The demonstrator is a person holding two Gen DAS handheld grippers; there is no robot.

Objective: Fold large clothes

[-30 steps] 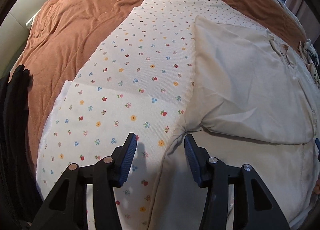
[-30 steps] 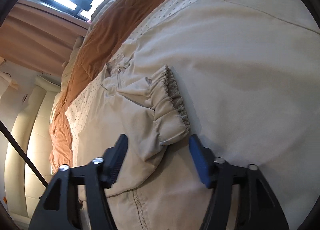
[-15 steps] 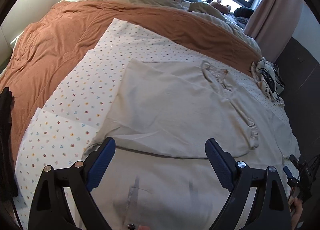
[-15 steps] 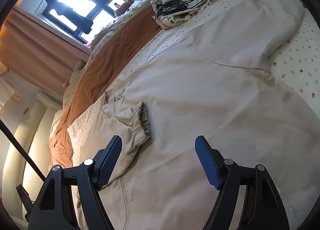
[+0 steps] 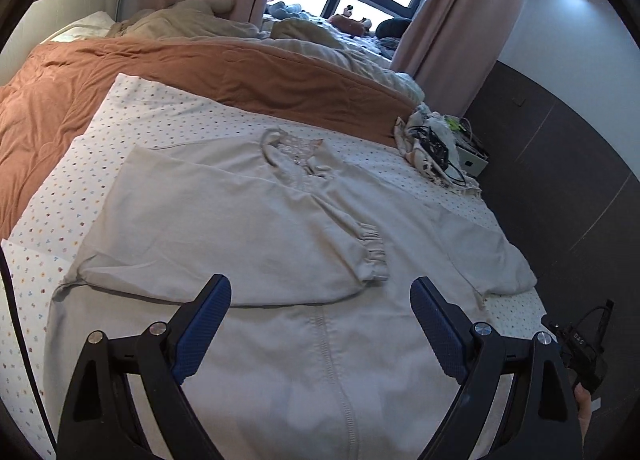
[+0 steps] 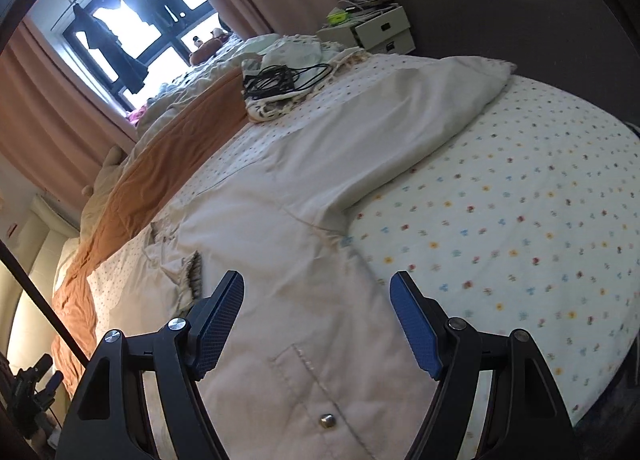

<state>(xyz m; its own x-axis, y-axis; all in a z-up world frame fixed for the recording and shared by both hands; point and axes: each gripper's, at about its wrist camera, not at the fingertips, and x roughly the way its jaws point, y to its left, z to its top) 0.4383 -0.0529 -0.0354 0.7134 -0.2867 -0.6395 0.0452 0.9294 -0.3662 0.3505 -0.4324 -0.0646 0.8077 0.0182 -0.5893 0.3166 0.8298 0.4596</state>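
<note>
A large beige zip-front cotton jacket [image 5: 280,340] lies face up on a bed covered by a cream sheet printed with small coloured flowers [image 6: 520,228], one sleeve already folded across the chest so that its gathered elastic cuff [image 5: 374,254] rests near the zip line. The other sleeve [image 6: 420,112] is spread out toward the bed's edge, its end bunched and puffy.

The left tongs [image 5: 320,324] hover above the lower front of the jacket with blue pads spread wide and nothing between them. The right tongs [image 6: 316,320] are likewise wide and empty, poised over the jacket's side near a stitched pocket flap and a metal snap [image 6: 328,420].

The cloth looks soft, light to moderate in weight and limp; it should drape and sag when lifted, and a single layer could slip from the pads. The firmer places to pinch appear to be the thick cuff, the hem and the shoulder seam, where the fabric is doubled.

At the far side of the bed a rust-brown quilted blanket [image 5: 200,76] is pushed back. On a crumpled patterned cloth at the bed's corner sits a tangle of black cables [image 6: 280,78]. Beyond it, white storage boxes [image 6: 380,30] stand stacked, with small items on top; what is inside cannot be seen.
</note>
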